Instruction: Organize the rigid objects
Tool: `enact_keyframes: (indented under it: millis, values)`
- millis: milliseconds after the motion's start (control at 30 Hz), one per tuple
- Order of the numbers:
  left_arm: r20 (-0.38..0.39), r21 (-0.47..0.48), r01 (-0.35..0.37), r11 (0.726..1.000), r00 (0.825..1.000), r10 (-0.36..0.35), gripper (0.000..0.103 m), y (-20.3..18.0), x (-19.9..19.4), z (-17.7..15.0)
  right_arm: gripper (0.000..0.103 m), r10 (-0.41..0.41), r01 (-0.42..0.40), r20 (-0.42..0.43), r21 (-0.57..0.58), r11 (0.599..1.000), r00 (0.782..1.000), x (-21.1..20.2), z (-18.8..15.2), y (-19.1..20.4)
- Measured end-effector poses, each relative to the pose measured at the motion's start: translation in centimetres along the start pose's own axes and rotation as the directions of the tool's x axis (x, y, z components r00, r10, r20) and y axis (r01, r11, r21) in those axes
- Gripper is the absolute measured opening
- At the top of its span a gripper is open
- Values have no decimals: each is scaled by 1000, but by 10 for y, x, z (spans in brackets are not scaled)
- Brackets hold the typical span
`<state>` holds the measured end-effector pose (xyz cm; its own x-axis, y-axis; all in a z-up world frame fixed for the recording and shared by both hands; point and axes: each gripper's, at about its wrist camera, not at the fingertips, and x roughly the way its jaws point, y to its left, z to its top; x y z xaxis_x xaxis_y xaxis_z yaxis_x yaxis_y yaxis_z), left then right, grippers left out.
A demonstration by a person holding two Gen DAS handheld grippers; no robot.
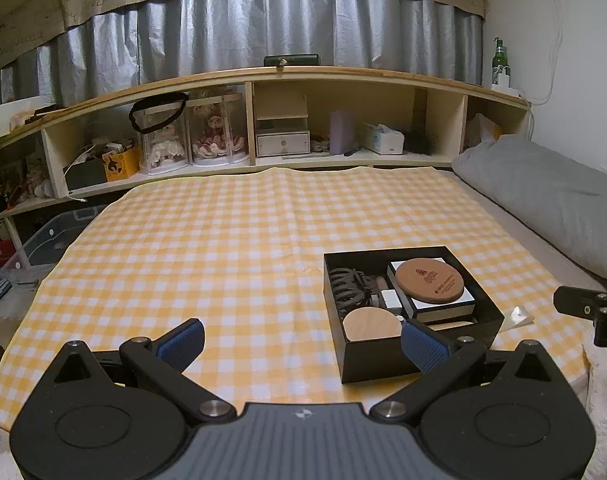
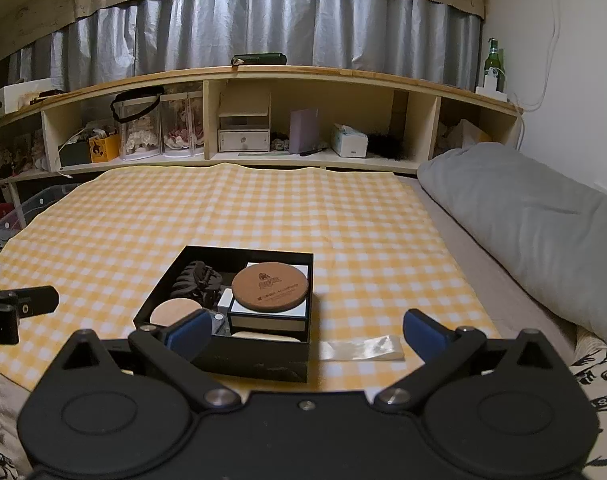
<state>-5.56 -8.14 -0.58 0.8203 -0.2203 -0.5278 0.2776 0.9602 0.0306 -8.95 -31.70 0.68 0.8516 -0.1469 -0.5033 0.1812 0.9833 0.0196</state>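
A black open box [image 1: 383,360] [image 2: 259,364] sits on the yellow checked cloth near its front edge. Inside lie a brown cork coaster [image 1: 430,280] [image 2: 269,287] on a white and black case, a dark hair claw [image 1: 349,284] [image 2: 199,278], a pale wooden disc [image 1: 369,323] [image 2: 171,312] and small white items. My left gripper [image 1: 303,342] is open and empty, just left of and in front of the box. My right gripper [image 2: 305,332] is open and empty, in front of the box's right corner.
A clear plastic wrapper [image 2: 361,348] [image 1: 517,316] lies on the cloth right of the box. A grey pillow [image 2: 523,216] lies along the right side. A wooden shelf [image 1: 263,152] with boxes and dolls runs along the back. A green bottle [image 2: 492,60] stands on its top.
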Motion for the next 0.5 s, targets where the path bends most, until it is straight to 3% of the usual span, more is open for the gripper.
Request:
enact_keyframes:
  millis: [500]
  values:
    - [0,-3,-6,1000,1000,6,103,0,1,0,103,14,-14,5,20,1000,1000,-1,-2,-2]
